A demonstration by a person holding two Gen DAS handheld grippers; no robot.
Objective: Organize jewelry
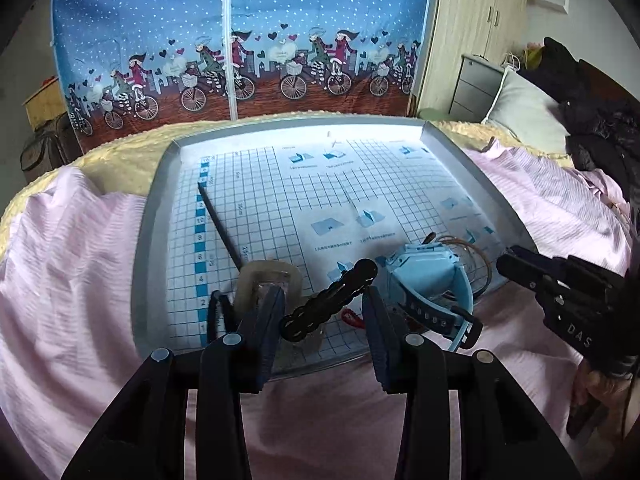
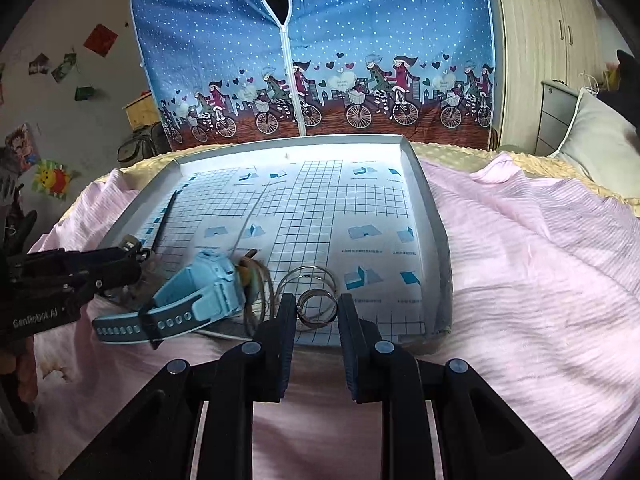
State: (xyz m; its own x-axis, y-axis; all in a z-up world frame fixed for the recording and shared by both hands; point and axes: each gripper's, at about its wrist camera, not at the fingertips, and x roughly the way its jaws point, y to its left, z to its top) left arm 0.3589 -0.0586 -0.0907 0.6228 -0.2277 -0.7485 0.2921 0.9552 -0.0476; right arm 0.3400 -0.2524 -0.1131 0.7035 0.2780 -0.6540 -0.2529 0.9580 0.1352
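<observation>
Two grippers fill the bottom of their own views, both with jaws spread and nothing between the pads. In the left wrist view the left gripper (image 1: 324, 312) hangs over the near edge of a shallow grey tray (image 1: 154, 216) that lies on a pink bedsheet (image 1: 72, 264); a black beaded hair clip (image 1: 328, 300) lies slantwise in the gap between its fingers, touched by neither. Just left of centre, a translucent beige oval ring (image 1: 268, 276) lies behind the left finger, and a small red piece (image 1: 352, 316) shows beside the right finger. Right of centre sits a light blue watch (image 1: 424, 276), its strap hanging over the tray's near rim, with thin brown wire loops (image 1: 476, 256) behind it.

In the right wrist view the right gripper (image 2: 318, 312) stands released at the tray's near rim, with silver rings (image 2: 316, 296) lying in the gap between its fingers; whether a pad touches them I cannot tell.

Farther up the tray, a thin dark stick (image 1: 220, 224) lies diagonally on the blue grid liner (image 1: 280, 188). Beyond the bed, across the top of both frames, stands a blue dotted fabric wardrobe (image 1: 240, 40) with a bicycle print and a white zip.
</observation>
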